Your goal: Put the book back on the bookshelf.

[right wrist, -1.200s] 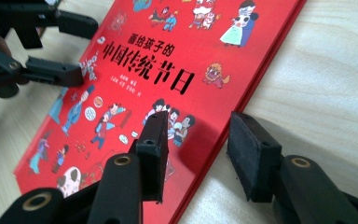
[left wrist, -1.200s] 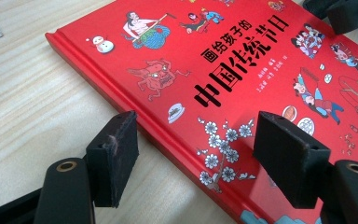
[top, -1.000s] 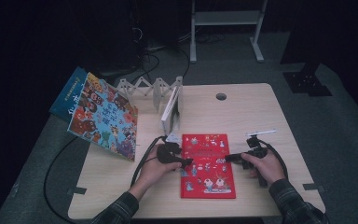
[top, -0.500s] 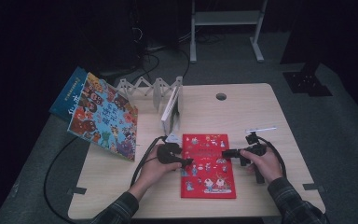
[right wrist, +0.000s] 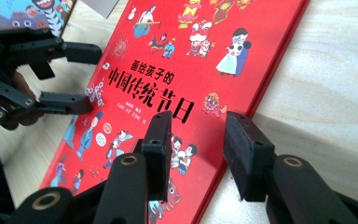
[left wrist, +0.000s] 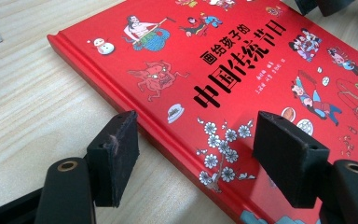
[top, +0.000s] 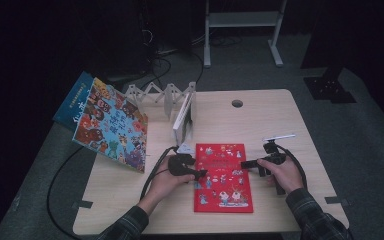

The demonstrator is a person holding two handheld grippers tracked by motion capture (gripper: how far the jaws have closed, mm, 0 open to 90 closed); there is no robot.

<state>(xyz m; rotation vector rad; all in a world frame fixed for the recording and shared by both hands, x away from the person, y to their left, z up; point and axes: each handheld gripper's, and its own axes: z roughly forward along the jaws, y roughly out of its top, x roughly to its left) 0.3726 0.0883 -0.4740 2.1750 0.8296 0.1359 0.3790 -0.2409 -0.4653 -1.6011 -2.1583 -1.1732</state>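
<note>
A red picture book (top: 223, 177) with black Chinese title lettering lies flat on the wooden table (top: 260, 115). My left gripper (top: 200, 175) is at its left, spine side. In the left gripper view the jaws (left wrist: 196, 140) stand open, one pad over the table and the other over the red book (left wrist: 242, 70), with the spine running between them. My right gripper (top: 245, 164) is at the book's right side. Its jaws (right wrist: 198, 126) are open just above the cover (right wrist: 168, 60) near the right edge. The left gripper (right wrist: 81, 74) appears across the book.
A colourful picture book (top: 111, 125) leans at the table's left over a blue book (top: 75, 102). A folding rack (top: 160, 95) at the back holds an upright white book (top: 184, 117). A thin white stick (top: 279, 136) lies right of the red book. A cable hole (top: 237, 103) is behind.
My right gripper's jaws have swung left from beside the book to over its right edge. The left gripper and the book have stayed put.
</note>
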